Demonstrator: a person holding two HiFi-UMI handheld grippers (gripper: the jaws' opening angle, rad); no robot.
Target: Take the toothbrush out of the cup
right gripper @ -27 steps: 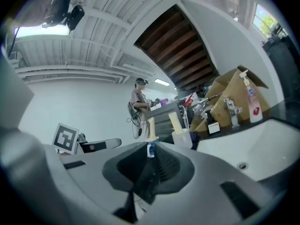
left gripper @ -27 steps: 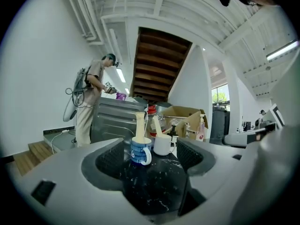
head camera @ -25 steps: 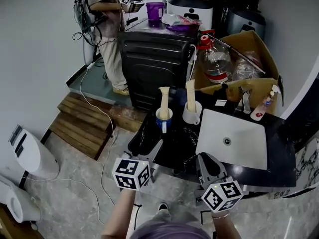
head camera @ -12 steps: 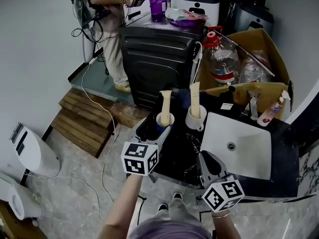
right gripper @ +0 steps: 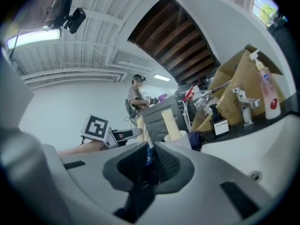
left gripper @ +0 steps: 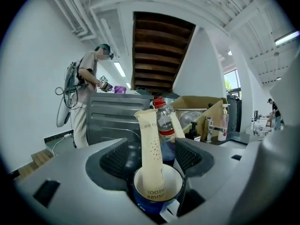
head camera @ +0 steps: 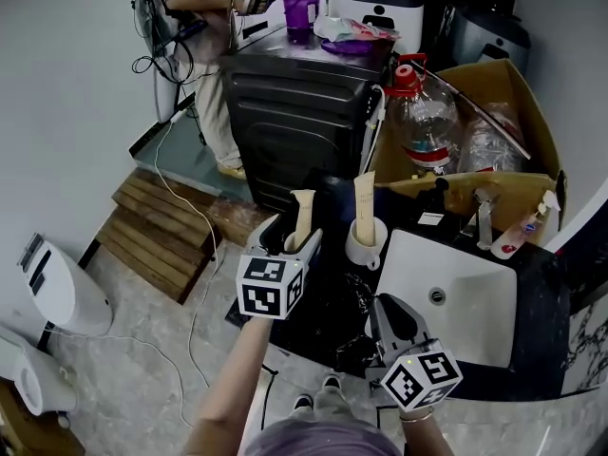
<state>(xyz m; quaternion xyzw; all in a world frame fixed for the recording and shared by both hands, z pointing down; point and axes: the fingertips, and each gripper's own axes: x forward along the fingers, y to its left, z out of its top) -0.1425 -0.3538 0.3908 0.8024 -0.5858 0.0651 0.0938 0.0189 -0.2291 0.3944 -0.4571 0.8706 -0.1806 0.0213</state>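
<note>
Left of sink [head camera: 475, 297]: left claw [left gripper: 157, 161] gripping blue cup [left gripper: 154, 201], pads pressing on both sides of it. Toothbrush [left gripper: 151, 149] standing upright inside cup, wrapped in paper sleeve reading "TOOTH BRUSH" near bottom; finer print near top too small to read. Left forearm [head camera: 233, 388] stretching forward. Right claw [right gripper: 149, 154] hovering at sink's near left corner, jaws nearly meeting, holding nothing, pointing toward white cup [head camera: 366, 243] just left of sink.
</note>
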